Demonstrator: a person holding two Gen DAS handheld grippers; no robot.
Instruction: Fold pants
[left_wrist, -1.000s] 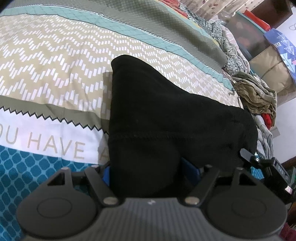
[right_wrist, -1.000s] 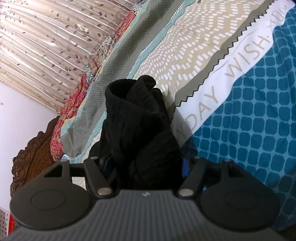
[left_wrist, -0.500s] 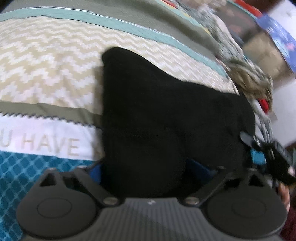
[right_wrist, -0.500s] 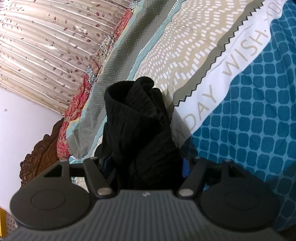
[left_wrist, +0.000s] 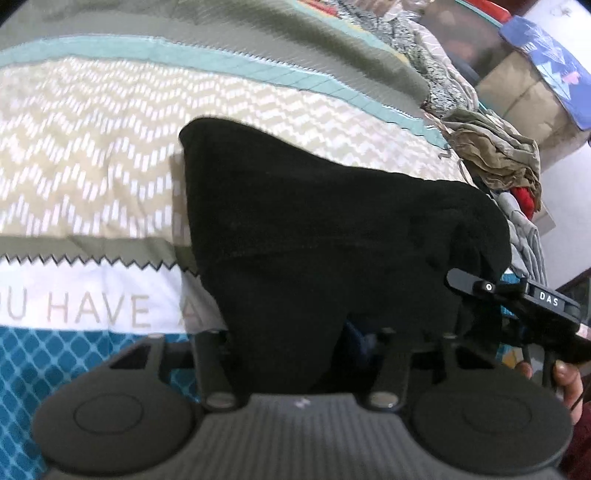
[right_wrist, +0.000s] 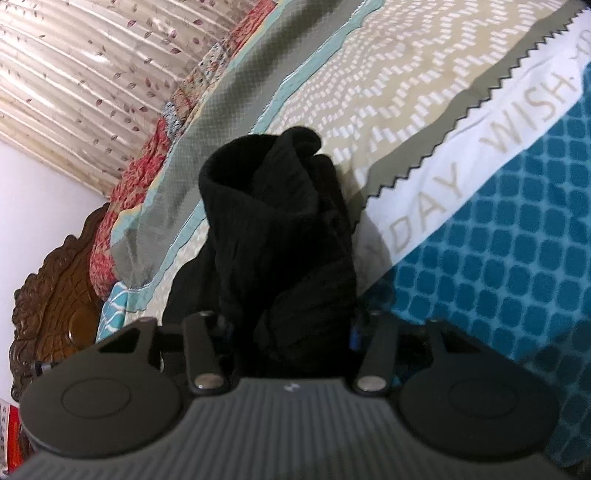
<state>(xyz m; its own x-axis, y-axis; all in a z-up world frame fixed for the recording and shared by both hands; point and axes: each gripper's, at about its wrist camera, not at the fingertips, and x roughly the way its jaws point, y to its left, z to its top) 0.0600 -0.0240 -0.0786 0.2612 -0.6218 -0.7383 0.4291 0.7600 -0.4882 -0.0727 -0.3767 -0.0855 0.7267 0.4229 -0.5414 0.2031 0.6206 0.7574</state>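
The black pants (left_wrist: 325, 236) hang as a broad sheet between both grippers above the patterned bedspread (left_wrist: 92, 155). My left gripper (left_wrist: 291, 343) is shut on one edge of the pants; the cloth hides its fingertips. My right gripper (right_wrist: 291, 332) is shut on a bunched, rolled part of the pants (right_wrist: 280, 229), fingertips hidden too. The right gripper's body also shows in the left wrist view (left_wrist: 532, 306), at the right, by the far end of the cloth.
The bedspread has beige zigzag, white lettered and teal bands (right_wrist: 498, 240). A heap of crumpled clothes (left_wrist: 495, 155) lies at the bed's far right edge. A carved wooden headboard (right_wrist: 55, 295) and a curtain (right_wrist: 92, 74) stand at the left.
Both grippers keep their hold on the pants. The left view has tilted and shifted slightly, with motion blur; the right gripper now sits closer to it at the right edge.
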